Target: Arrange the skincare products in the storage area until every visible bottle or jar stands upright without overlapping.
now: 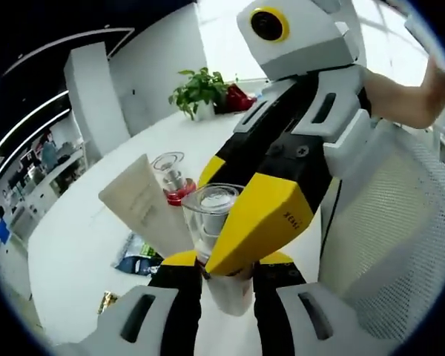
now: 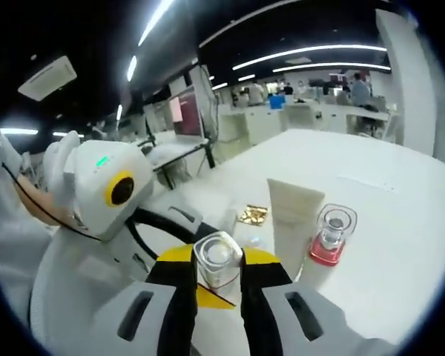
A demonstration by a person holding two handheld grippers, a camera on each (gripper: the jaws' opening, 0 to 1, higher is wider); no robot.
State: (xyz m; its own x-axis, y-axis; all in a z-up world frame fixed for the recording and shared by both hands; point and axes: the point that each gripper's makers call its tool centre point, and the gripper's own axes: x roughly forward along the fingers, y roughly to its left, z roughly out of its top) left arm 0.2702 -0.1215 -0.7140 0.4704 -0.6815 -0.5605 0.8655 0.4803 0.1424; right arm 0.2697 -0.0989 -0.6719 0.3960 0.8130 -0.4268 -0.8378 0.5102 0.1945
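Between both grippers' jaws, the clear bottle stands upright.

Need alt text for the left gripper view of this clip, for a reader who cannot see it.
Both grippers meet on a clear square-capped bottle: the left gripper rises from below and the right gripper reaches in from the upper right. Behind stand a beige tube and a clear red-based bottle on a white table.
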